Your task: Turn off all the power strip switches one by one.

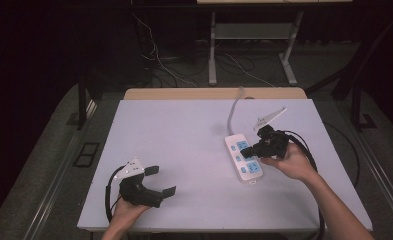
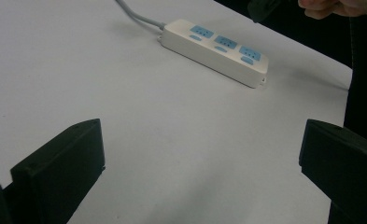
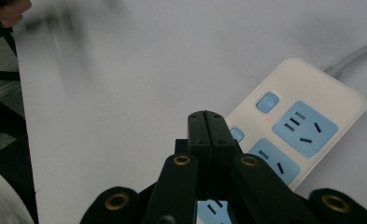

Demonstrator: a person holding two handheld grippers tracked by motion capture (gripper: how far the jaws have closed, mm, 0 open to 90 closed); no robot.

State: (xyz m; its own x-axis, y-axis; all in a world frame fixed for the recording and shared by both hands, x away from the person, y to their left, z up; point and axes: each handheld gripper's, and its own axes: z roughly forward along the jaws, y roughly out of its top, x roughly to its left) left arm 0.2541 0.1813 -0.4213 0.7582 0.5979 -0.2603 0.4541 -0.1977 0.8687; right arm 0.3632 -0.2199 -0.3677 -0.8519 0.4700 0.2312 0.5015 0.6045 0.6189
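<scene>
Nearest the person, the left hand-held gripper [image 1: 160,181] rests low on the bench [image 1: 184,145] at its near left corner, jaws spread wide with nothing between them. From there the strip [image 2: 216,48] lies well apart, ahead and to the right.

Farther out, the right hand-held gripper [image 1: 248,149] is directly over the strip [image 1: 244,156], jaws pressed together into a single blunt tip. In the right gripper view that tip [image 3: 211,135] sits above the strip [image 3: 307,116], just beside a small blue switch [image 3: 237,134]; contact cannot be told.

The strip's long axis runs near to far, slightly leftward going away, its cord [image 1: 234,111] leaving the far end. The right hand is clearly nearer; any press likely falls to it.
</scene>
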